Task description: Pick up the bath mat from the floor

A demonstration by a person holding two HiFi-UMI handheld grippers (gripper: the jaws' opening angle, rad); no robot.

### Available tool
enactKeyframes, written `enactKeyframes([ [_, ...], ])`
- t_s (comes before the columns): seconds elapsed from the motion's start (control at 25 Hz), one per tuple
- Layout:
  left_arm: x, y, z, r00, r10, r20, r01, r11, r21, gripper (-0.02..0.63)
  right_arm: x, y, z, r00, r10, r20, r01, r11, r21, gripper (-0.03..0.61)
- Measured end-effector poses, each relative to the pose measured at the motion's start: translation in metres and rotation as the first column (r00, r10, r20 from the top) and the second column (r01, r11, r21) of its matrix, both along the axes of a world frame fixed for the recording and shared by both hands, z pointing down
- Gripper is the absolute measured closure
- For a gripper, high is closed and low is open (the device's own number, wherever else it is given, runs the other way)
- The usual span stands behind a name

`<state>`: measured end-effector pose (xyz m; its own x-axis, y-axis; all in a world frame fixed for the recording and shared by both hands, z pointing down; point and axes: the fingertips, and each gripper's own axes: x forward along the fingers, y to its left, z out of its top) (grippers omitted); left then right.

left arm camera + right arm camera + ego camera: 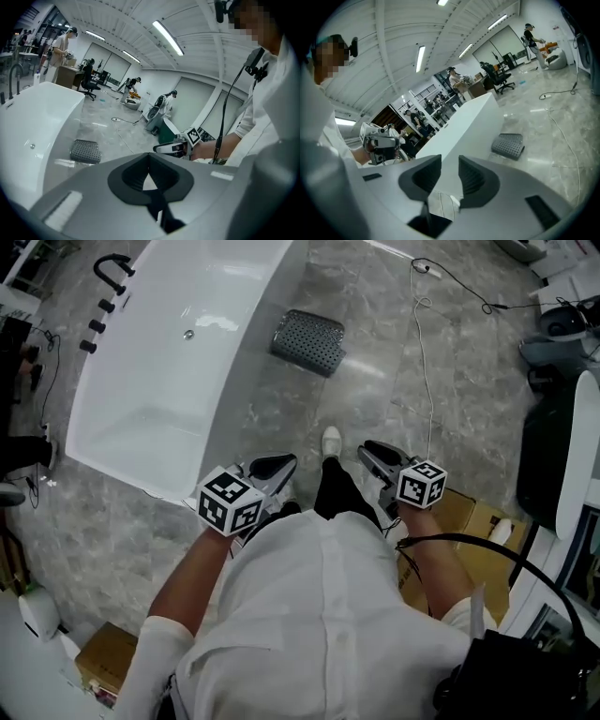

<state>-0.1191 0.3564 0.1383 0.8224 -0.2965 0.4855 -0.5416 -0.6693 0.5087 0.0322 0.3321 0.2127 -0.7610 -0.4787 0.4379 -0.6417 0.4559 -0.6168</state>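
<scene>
The bath mat point(307, 341) is a dark grey dotted pad, folded over, lying on the marble floor beside the bathtub's far corner. It also shows as the bath mat point(86, 151) and the bath mat point(508, 145) in the two gripper views. Both grippers are held at waist height, well short of it and high above the floor. My left gripper point(277, 465) has its jaw tips touching, with nothing between them point(149, 157). My right gripper point(375, 454) has a clear gap between its jaws and holds nothing point(450, 164).
A white bathtub point(169, 371) with black taps point(112, 273) fills the left. A white cable point(424, 352) runs along the floor on the right. Cardboard boxes point(469, 517) lie by my right side, and my shoe point(331, 439) points toward the mat. Other people work in the background.
</scene>
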Motion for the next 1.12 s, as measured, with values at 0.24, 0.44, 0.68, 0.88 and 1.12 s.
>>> enactKeyframes([
  [0.24, 0.014, -0.068, 0.031, 0.998, -0.037, 0.042, 0.04, 0.996, -0.077, 0.607, 0.036, -0.093, 0.082, 0.995, 0.064, 0.08, -0.054, 0.991, -0.122, 0.477],
  [0.44, 0.038, -0.14, 0.064, 0.993, -0.084, 0.088, 0.099, 0.978, -0.181, 0.607, 0.073, -0.174, 0.174, 0.997, 0.044, 0.06, -0.029, 0.972, -0.234, 0.476],
  [0.68, 0.081, -0.235, 0.116, 0.991, -0.09, 0.097, 0.112, 0.959, -0.26, 0.607, 0.102, -0.263, 0.279, 0.998, 0.022, 0.064, 0.003, 0.934, -0.358, 0.476],
  [0.88, 0.115, -0.282, 0.177, 0.994, -0.052, 0.096, 0.08, 0.946, -0.315, 0.607, 0.108, -0.311, 0.376, 0.998, 0.015, 0.068, 0.017, 0.894, -0.447, 0.476],
  [1.12, 0.125, -0.305, 0.248, 0.993, -0.033, 0.117, 0.075, 0.924, -0.374, 0.607, 0.103, -0.341, 0.496, 0.996, 0.032, 0.079, 0.012, 0.861, -0.508, 0.471],
])
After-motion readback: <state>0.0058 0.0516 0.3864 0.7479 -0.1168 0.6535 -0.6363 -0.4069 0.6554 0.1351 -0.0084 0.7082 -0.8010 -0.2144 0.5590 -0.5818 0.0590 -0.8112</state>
